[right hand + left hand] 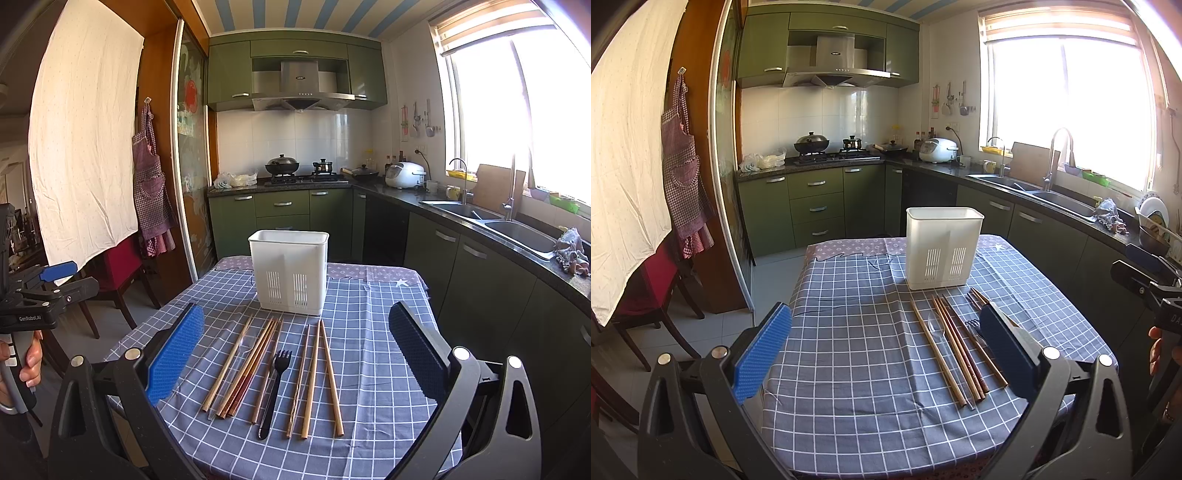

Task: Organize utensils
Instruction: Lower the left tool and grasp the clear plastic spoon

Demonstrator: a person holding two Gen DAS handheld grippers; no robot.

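Note:
A white slotted utensil holder (943, 247) (290, 271) stands upright at the far end of the table with the blue checked cloth (849, 369) (376, 350). In front of it lie several wooden chopsticks (955, 350) (314, 380), a clear plastic spoon (938, 328) (240, 356) and a black plastic fork (275, 391), side by side. My left gripper (886, 350) hovers open over the cloth, left of the utensils; its right finger hides most of the fork. My right gripper (295, 350) hovers open above the row of utensils, holding nothing.
Green kitchen cabinets (476, 266) with a dark counter and sink (517, 229) run along the right of the table. A red chair (646, 291) and a hanging white sheet (624, 166) stand to the left. A hand (27, 363) holds the left gripper's handle.

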